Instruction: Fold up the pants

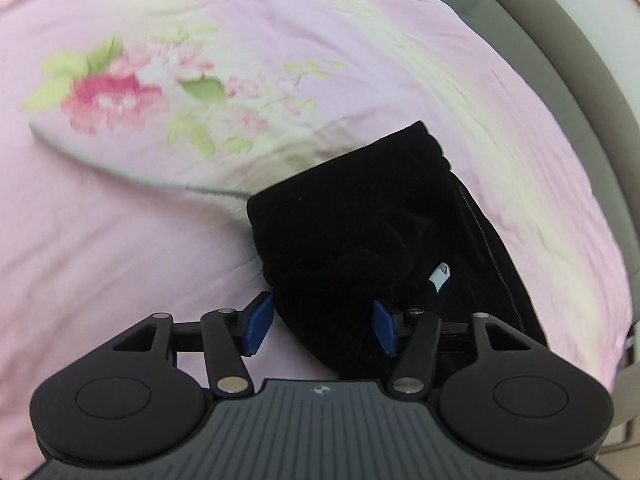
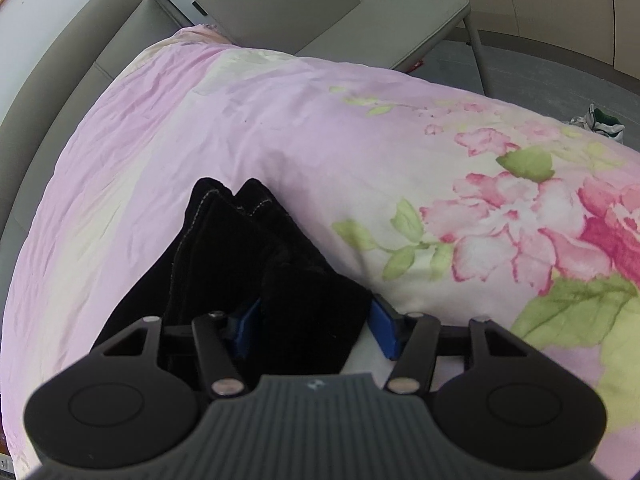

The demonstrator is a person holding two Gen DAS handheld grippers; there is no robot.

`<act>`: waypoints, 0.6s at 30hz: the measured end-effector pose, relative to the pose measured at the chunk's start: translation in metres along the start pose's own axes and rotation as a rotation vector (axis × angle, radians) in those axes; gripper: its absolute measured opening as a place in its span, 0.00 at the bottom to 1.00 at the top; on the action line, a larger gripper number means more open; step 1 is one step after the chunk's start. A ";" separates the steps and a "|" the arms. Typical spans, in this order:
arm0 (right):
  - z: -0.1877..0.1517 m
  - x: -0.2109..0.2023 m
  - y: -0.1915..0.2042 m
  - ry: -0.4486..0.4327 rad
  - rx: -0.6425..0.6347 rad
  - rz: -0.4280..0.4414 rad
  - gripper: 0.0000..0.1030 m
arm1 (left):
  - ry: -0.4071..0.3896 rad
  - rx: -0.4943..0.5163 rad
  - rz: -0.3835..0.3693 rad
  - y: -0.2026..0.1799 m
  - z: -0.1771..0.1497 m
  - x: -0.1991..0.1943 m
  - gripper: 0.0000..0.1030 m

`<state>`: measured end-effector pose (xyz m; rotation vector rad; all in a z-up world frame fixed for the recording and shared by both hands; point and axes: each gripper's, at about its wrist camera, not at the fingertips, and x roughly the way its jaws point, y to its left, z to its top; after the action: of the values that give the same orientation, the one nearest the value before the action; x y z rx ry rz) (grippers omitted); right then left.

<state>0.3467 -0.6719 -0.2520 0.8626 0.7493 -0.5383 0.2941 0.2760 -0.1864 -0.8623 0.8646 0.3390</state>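
Observation:
Black pants [image 1: 360,232] lie folded into a thick bundle on the pink floral bedsheet [image 1: 140,248], with a small white label [image 1: 440,276] showing on their right side. My left gripper [image 1: 322,322] hovers over the bundle's near end. Its blue pads [image 1: 260,320] stand wide apart with black cloth between them, and they do not squeeze it. In the right wrist view the pants [image 2: 224,248] show pale stitched hems pointing away from me. My right gripper [image 2: 314,326] also stands open astride a near corner of the cloth, whose folds partly hide the left pad.
A grey padded headboard [image 1: 560,60] [image 2: 60,80] borders the bed. A grey chair [image 2: 360,12] stands beyond the bed's far edge, on a grey floor with a white and green shoe [image 2: 600,124]. The sheet [image 2: 320,140] is wrinkled around the pants.

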 end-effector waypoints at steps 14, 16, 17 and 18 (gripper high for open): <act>0.029 -0.080 0.091 -0.161 -0.174 -0.081 0.25 | -0.079 -0.009 0.063 -0.050 0.019 -0.015 0.38; 0.030 -0.104 0.105 -0.190 -0.203 -0.094 0.24 | -0.066 -0.027 0.069 -0.060 0.025 -0.030 0.34; 0.030 -0.116 0.108 -0.201 -0.207 -0.099 0.24 | -0.062 -0.020 0.076 -0.066 0.028 -0.037 0.34; 0.029 -0.126 0.109 -0.208 -0.205 -0.105 0.23 | -0.063 -0.005 0.083 -0.071 0.029 -0.045 0.33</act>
<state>0.3526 -0.6203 -0.0911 0.5694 0.6484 -0.6221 0.3222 0.2572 -0.1045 -0.8182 0.8427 0.4386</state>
